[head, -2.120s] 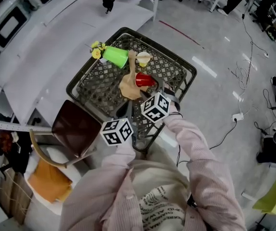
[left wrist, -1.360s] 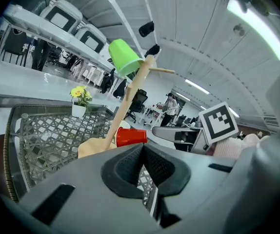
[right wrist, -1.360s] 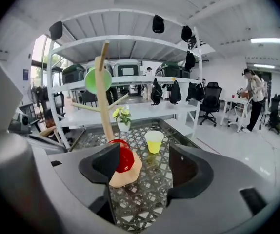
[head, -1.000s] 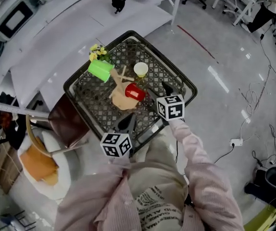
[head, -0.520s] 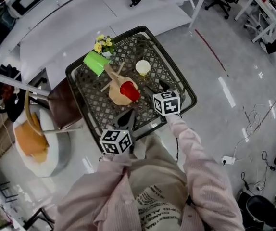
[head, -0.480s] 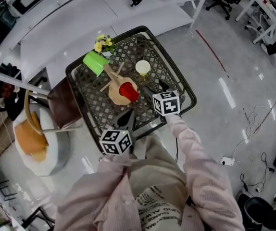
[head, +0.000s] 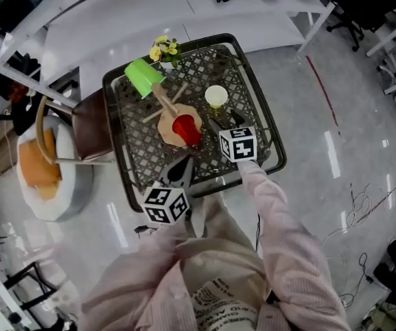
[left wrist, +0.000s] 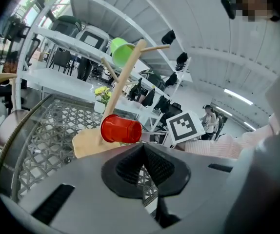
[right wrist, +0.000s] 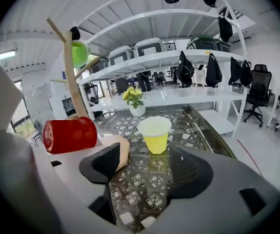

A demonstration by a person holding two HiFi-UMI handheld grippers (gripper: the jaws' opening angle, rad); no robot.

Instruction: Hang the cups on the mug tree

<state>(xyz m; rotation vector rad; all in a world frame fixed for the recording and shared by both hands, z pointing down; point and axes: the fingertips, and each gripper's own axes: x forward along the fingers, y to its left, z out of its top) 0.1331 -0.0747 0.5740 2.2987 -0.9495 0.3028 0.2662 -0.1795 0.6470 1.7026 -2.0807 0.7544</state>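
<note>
The right gripper (right wrist: 147,165) has drawn back from the wooden mug tree (head: 162,102), where a moment ago it was up against the red plastic cup (head: 184,129). That cup now hangs by itself on a low peg, lying sideways over the tree's flat base, with neither gripper touching it. The lime-green plastic cup (head: 141,76) hangs on a high peg at the far side. Two cups look hung, then, and one is left.

That one is the pale yellow paper-style cup (right wrist: 155,134), standing upright on the black metal lattice table (head: 115,158), beside the tree and clear of it. The right gripper's jaws stand wide apart with only table mesh between them, and they point straight at the yellow cup, which is near but not yet between the pads.

The left gripper (left wrist: 141,156) waits at the near edge of the table with its jaws pressed together on nothing — it faces the red cup from a little way back.

The next job, I judge, is closing the right jaws round the yellow cup and carrying it to one of the bare pegs.
</note>
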